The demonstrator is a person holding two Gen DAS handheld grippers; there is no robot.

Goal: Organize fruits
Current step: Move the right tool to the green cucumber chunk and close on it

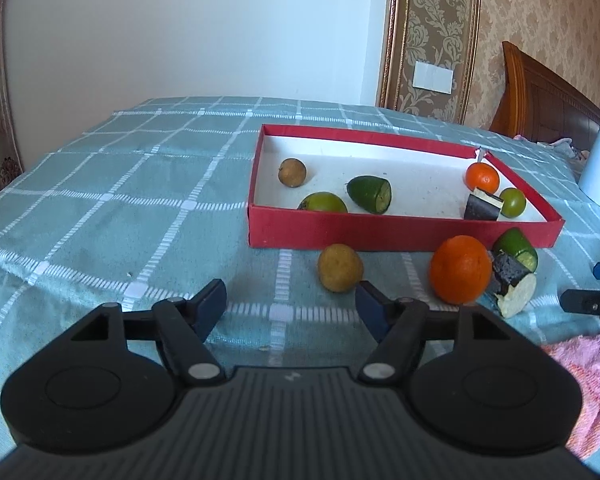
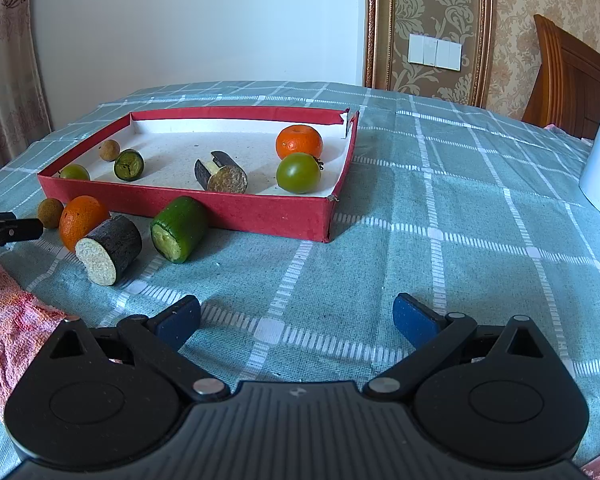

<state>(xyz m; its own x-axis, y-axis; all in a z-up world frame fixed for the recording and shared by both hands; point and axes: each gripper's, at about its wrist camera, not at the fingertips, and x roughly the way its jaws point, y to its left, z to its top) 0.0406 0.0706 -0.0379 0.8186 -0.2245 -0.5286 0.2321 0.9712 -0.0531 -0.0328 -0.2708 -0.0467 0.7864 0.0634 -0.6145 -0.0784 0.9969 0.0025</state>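
Red cardboard tray [image 1: 400,232] already holds two green fruits, a brown longan, a cut cucumber end, a dark eggplant chunk and a small orange [image 1: 482,176]. Just outside its near wall lie a tan longan [image 1: 339,267], large orange [image 1: 461,269], eggplant piece [image 2: 110,249] and cucumber piece [image 2: 179,228]: probably light, rigid, prone to roll, best pinched across their middles. Left gripper [image 1: 291,300] and right gripper [image 2: 296,316] both gape empty.

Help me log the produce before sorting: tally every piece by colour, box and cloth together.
Orange: 2
Green: 4
Tan-brown: 2
Dark-skinned: 2
Total: 10
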